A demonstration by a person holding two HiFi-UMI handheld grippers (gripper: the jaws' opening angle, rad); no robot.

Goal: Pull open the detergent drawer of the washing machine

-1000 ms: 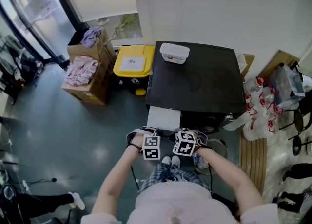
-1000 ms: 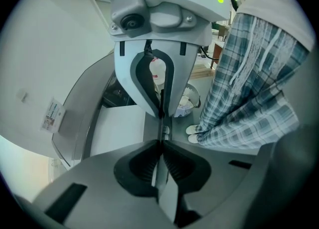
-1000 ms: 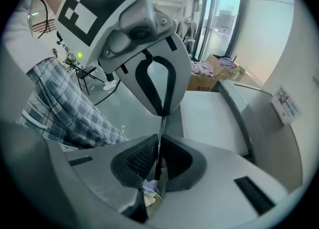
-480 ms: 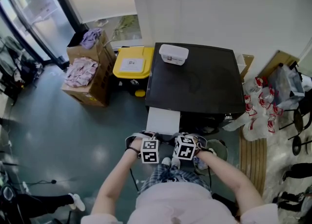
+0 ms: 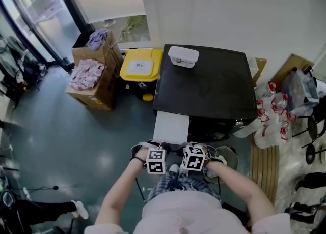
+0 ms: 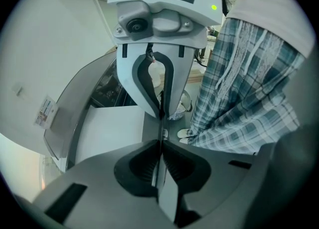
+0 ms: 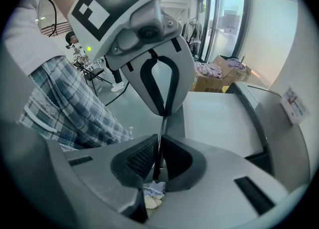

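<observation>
The washing machine (image 5: 209,83) has a glossy black top. A white detergent drawer (image 5: 171,125) stands pulled out from the left of its front. It also shows as a flat white panel, the drawer (image 6: 112,133) (image 7: 219,118), in both gripper views. My left gripper (image 5: 157,150) and right gripper (image 5: 194,149) hang side by side just in front of the drawer's near edge, pointing steeply down. Both are shut with nothing between the pads: left gripper (image 6: 160,126), right gripper (image 7: 160,123). Beyond each pair of tips a mirror image of the gripper appears. The person's plaid trousers (image 6: 249,98) fill one side.
A white lidded tub (image 5: 182,56) sits on the machine's top. A yellow bin (image 5: 140,67) and cardboard boxes of clothes (image 5: 91,78) stand to the machine's left. Packed bottles (image 5: 272,111) and wooden slats (image 5: 265,169) lie on the right. The floor (image 5: 76,141) is grey.
Both grippers have drifted a little back toward the person, staying shut. More of the white drawer shows ahead of them.
</observation>
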